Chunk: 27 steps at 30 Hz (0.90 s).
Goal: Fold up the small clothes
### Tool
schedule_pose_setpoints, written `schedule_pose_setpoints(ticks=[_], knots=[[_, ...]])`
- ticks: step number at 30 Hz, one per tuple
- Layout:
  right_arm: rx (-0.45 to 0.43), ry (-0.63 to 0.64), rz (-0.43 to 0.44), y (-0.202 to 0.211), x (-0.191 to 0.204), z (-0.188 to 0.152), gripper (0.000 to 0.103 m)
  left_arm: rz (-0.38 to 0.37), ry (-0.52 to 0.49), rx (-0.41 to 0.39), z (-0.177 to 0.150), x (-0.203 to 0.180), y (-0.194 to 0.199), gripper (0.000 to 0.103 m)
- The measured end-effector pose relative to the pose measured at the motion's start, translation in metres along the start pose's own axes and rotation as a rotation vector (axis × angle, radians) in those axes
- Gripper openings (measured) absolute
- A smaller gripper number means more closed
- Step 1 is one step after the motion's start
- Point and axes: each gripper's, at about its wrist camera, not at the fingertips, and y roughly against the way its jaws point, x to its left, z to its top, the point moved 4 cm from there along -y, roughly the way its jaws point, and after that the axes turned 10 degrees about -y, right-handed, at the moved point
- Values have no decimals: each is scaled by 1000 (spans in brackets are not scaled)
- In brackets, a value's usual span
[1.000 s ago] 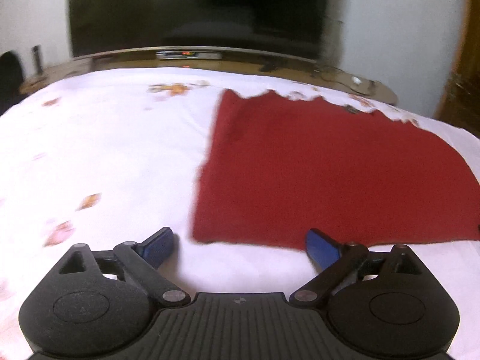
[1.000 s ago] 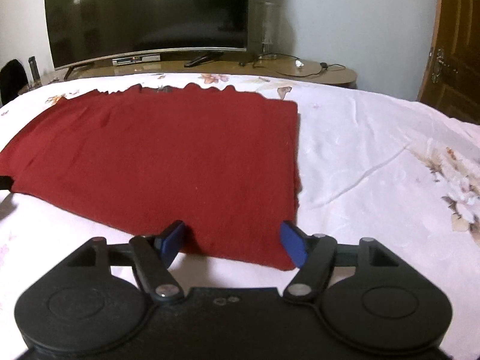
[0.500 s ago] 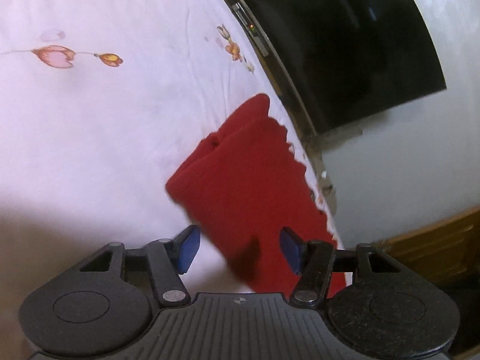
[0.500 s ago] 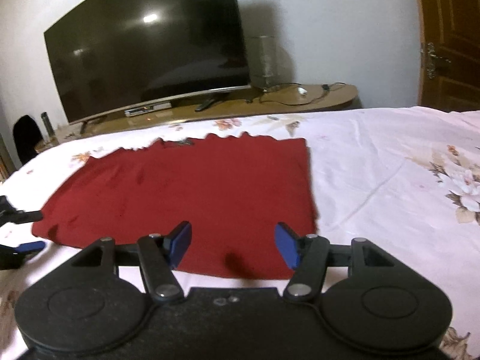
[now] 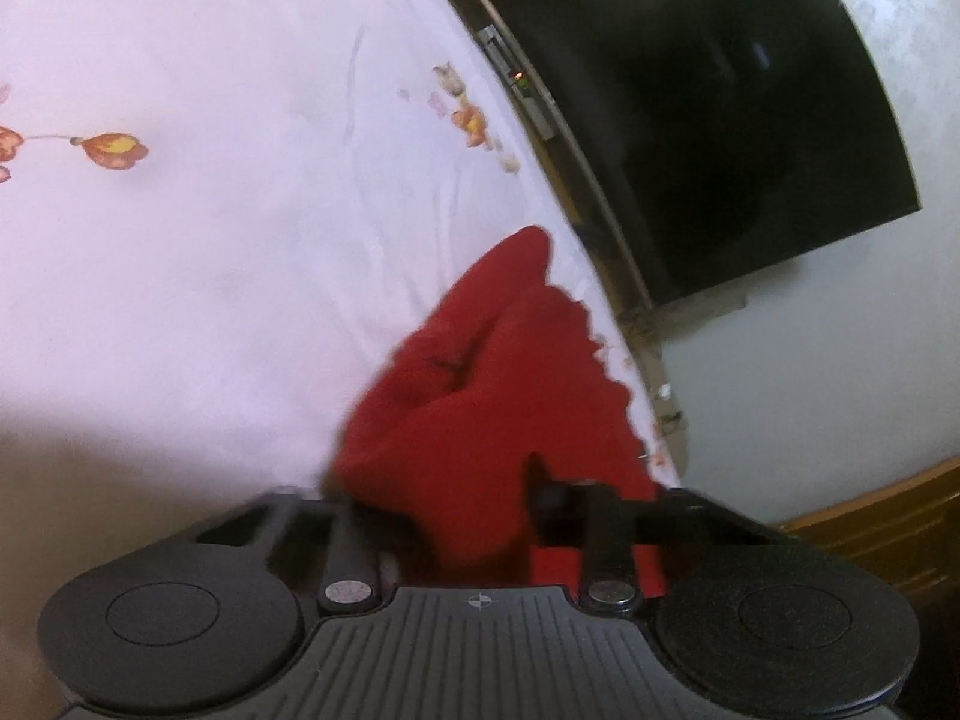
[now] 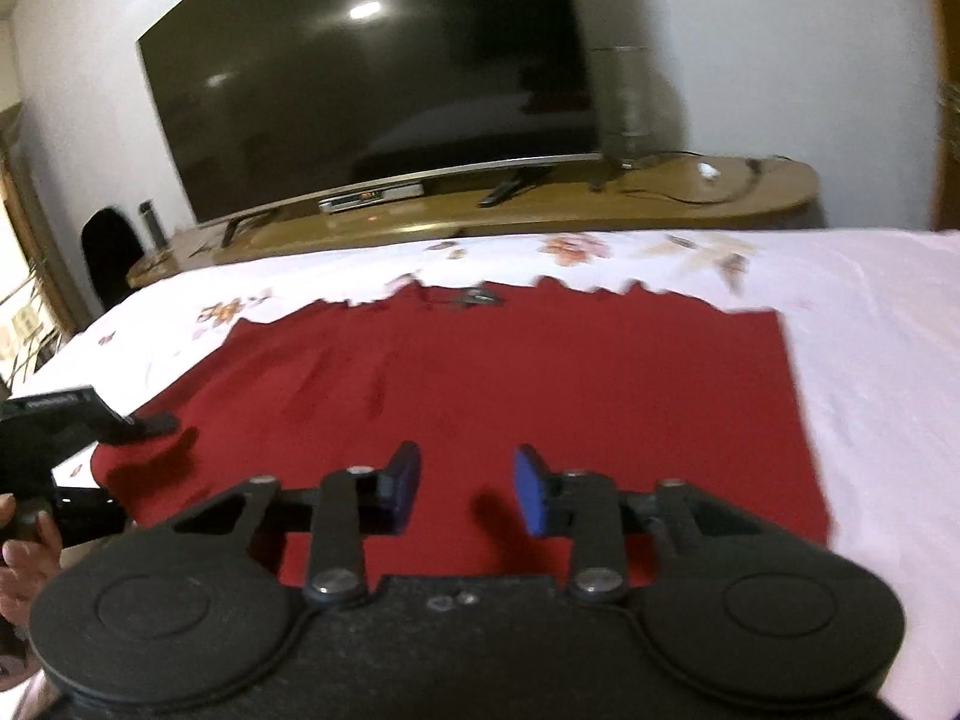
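Observation:
A dark red cloth (image 6: 540, 384) lies mostly flat on the white flowered bed sheet (image 6: 870, 324). In the left wrist view the cloth's left edge (image 5: 480, 396) is bunched up and lies between my left gripper's (image 5: 456, 516) fingers; its blue pads are hidden by fabric. The left gripper also shows in the right wrist view (image 6: 120, 426) at the cloth's left edge. My right gripper (image 6: 465, 489) is open, its blue pads apart, and hovers over the cloth's near edge, empty.
A large dark TV (image 6: 372, 90) stands on a long wooden console (image 6: 660, 198) beyond the bed's far edge. A wooden door (image 5: 888, 516) is at the right. The sheet (image 5: 210, 240) stretches left of the cloth.
My left gripper has pushed onto the cloth's left edge, which has bunched up between its fingers. My right gripper has lifted and narrowed, staying open over the near edge.

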Motion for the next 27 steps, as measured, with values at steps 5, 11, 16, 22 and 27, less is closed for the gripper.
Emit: schedule_pose_setpoints(ticks=[5, 11, 16, 22, 27], knots=[[34, 47, 27, -33, 21, 1, 22, -22, -39, -8, 2, 1, 0, 16], [59, 136, -37, -60, 24, -19, 18, -115, -69, -63, 10, -11, 11, 13], [49, 98, -20, -59, 18, -21, 18, -267, -219, -79, 21, -79, 23, 8], [57, -3, 24, -52, 4, -16, 16, -466, -453, 40, -11, -190, 1, 8], [-89, -346, -45, 8, -86, -5, 28, -491, -569, 252, -79, -235, -59, 8]])
